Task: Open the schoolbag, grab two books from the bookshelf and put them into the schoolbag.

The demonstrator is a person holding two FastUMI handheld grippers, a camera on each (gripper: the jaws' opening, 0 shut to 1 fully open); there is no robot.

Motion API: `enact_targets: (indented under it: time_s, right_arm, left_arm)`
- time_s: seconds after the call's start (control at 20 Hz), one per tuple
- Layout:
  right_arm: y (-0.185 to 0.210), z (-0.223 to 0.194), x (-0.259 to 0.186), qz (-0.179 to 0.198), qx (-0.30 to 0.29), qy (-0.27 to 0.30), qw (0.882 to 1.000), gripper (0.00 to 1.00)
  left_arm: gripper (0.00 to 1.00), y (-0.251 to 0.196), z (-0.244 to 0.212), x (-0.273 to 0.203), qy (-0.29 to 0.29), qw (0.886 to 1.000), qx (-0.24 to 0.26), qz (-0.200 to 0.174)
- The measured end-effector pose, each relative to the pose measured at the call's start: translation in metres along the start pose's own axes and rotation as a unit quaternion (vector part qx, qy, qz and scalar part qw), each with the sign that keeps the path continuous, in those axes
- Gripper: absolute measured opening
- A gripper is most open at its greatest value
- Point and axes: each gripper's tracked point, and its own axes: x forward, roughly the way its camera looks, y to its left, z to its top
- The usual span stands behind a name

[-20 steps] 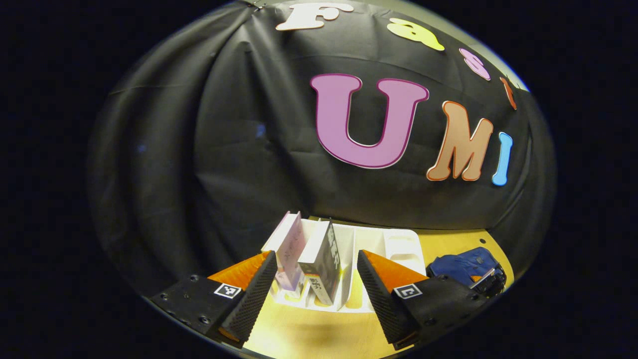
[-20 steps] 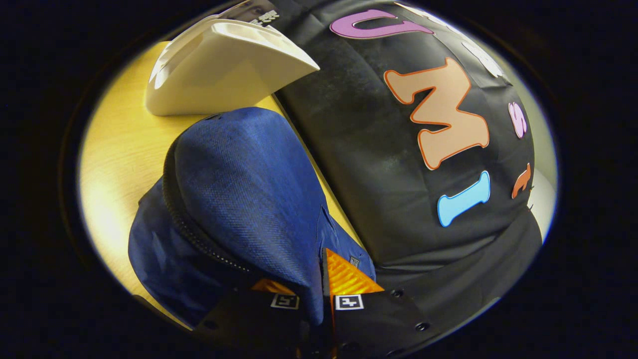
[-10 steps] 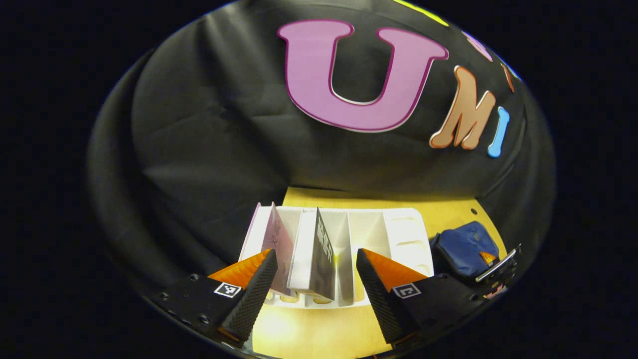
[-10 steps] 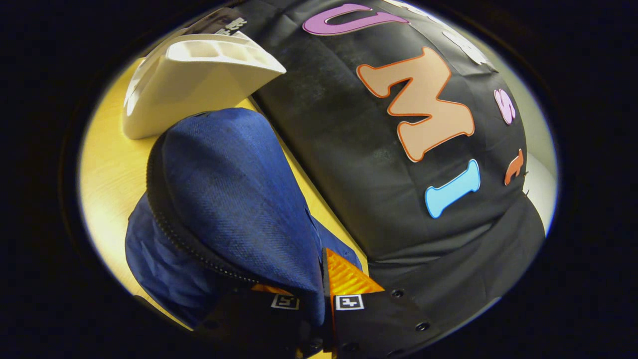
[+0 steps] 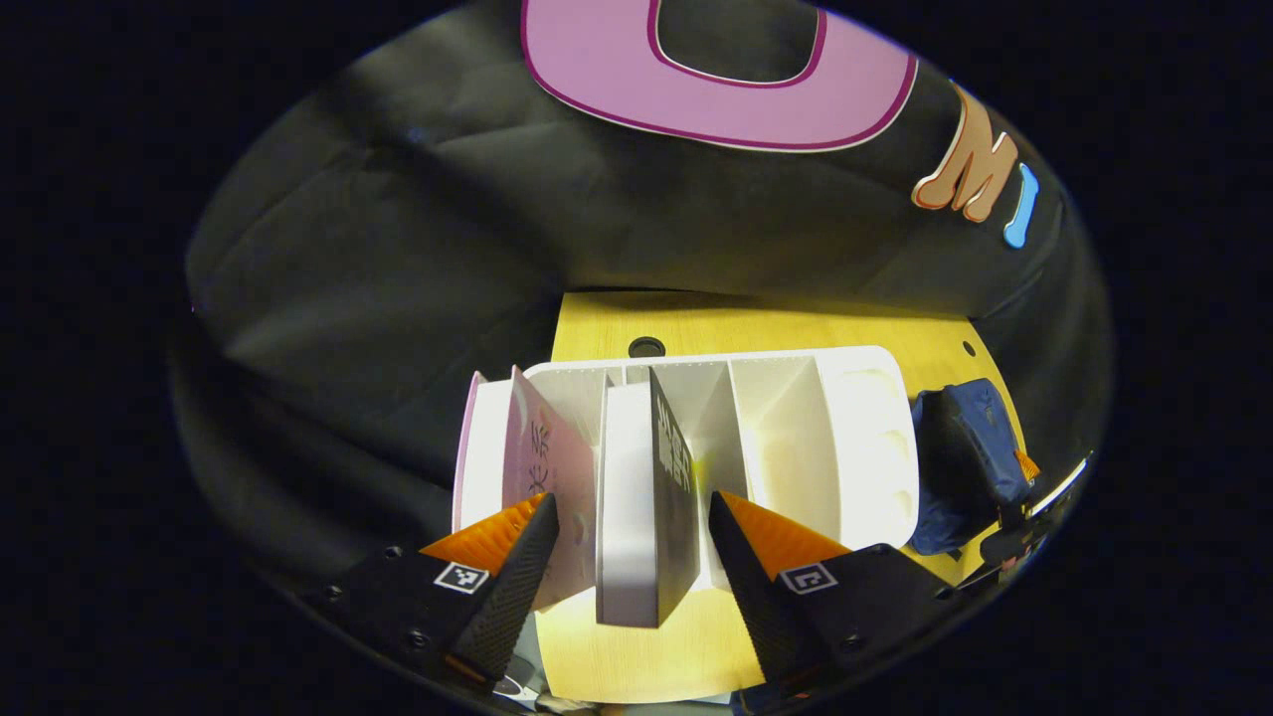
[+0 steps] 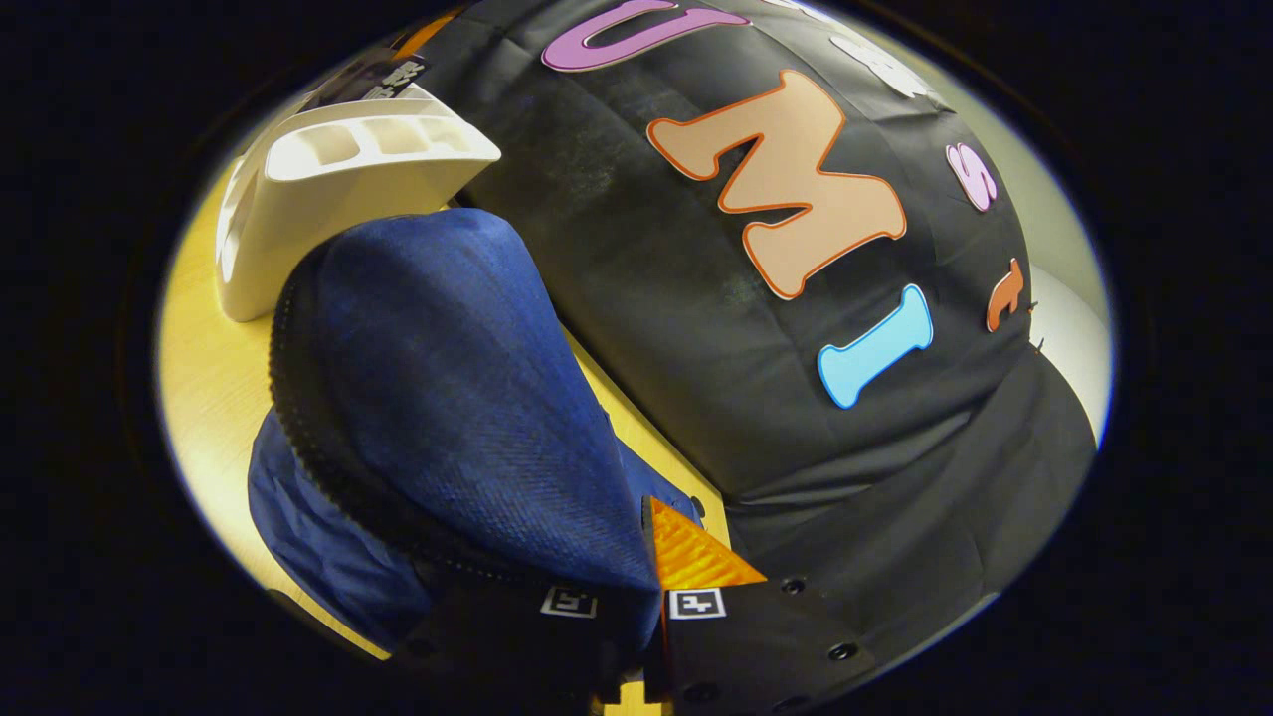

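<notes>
Schoolbag (image 6: 438,398), dark blue, is pinched at its raised flap by the right gripper (image 6: 641,557): both fingers press together on the fabric, and the flap rises from them as a dome edged by a black zipper. The rest of the bag lies under it on the yellow wooden table (image 6: 204,398). Just behind the bag in the right gripper view stands the white bookshelf (image 6: 328,209), its end wall toward the camera and small recesses along its top; the corner of a dark book shows above it.

The left gripper (image 5: 632,542) is spread wide, its fingers set on either side of the dark-covered book (image 5: 646,497) without touching it. That book stands upright in a slot of the bookshelf (image 5: 845,438), its pale page edges facing the camera. Just to its left, in the neighbouring slot, stands the pink-covered book (image 5: 537,467), leaning slightly, its lower corner hidden behind the left finger. The two slots to the right of the dark book hold nothing. Beyond the shelf's right end, in the left gripper view, the schoolbag (image 5: 960,462) sits on the table (image 5: 756,323), with the right gripper (image 5: 1034,497) at its far side, small and near the edge of the picture.
</notes>
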Motion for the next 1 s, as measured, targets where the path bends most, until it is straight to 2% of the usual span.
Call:
enact_targets:
  time_s: [0.2, 0.3, 0.35, 0.45, 0.5, 0.55, 0.65, 0.7, 0.75, 0.8, 0.85, 1.0]
  right_arm:
    - [-0.011, -0.002, -0.006, -0.002, 0.013, 0.006, 1.0, 0.1]
    - [-0.016, -0.002, -0.006, 0.0, 0.017, 0.008, 1.0, 0.1]
    - [-0.019, -0.001, -0.005, 0.001, 0.022, 0.01, 1.0, 0.1]
    - [-0.023, -0.002, -0.005, 0.003, 0.036, 0.015, 0.999, 0.1]
    - [-0.024, -0.003, -0.006, 0.003, 0.042, 0.017, 0.999, 0.1]
    - [-0.025, -0.003, -0.007, 0.003, 0.046, 0.019, 0.999, 0.1]
    - [-0.026, -0.002, -0.007, 0.004, 0.045, 0.019, 0.999, 0.1]
    - [-0.026, -0.002, -0.006, 0.004, 0.044, 0.018, 0.999, 0.1]
    - [-0.026, -0.002, -0.006, 0.005, 0.043, 0.018, 0.999, 0.1]
    - [-0.027, -0.003, -0.006, 0.005, 0.043, 0.017, 0.999, 0.1]
    - [-0.026, -0.003, -0.006, 0.005, 0.044, 0.017, 0.999, 0.1]
    - [-0.027, -0.003, -0.005, 0.006, 0.048, 0.017, 0.999, 0.1]
  left_arm:
    - [0.85, -0.003, -0.005, 0.016, 0.053, 0.998, 0.021, -0.017]
    - [0.82, -0.009, -0.012, 0.026, 0.086, 0.996, 0.017, -0.022]
    - [0.72, -0.007, -0.016, 0.031, 0.1, 0.995, 0.016, -0.018]
    - [0.64, -0.006, -0.021, 0.043, 0.117, 0.993, 0.006, -0.017]
    - [0.58, -0.012, -0.023, 0.047, 0.126, 0.992, -0.006, -0.025]
    - [0.48, -0.021, -0.024, 0.049, 0.131, 0.991, -0.015, -0.034]
    - [0.41, -0.031, -0.029, 0.054, 0.149, 0.987, -0.023, -0.046]
    - [0.43, -0.035, -0.031, 0.058, 0.156, 0.986, -0.024, -0.05]
    - [0.4, -0.038, -0.031, 0.061, 0.16, 0.985, -0.027, -0.05]
    - [0.44, -0.039, -0.032, 0.066, 0.166, 0.985, -0.029, -0.046]
    - [0.41, -0.039, -0.031, 0.066, 0.171, 0.984, -0.029, -0.045]
    - [0.4, -0.036, -0.035, 0.07, 0.184, 0.982, -0.03, -0.037]
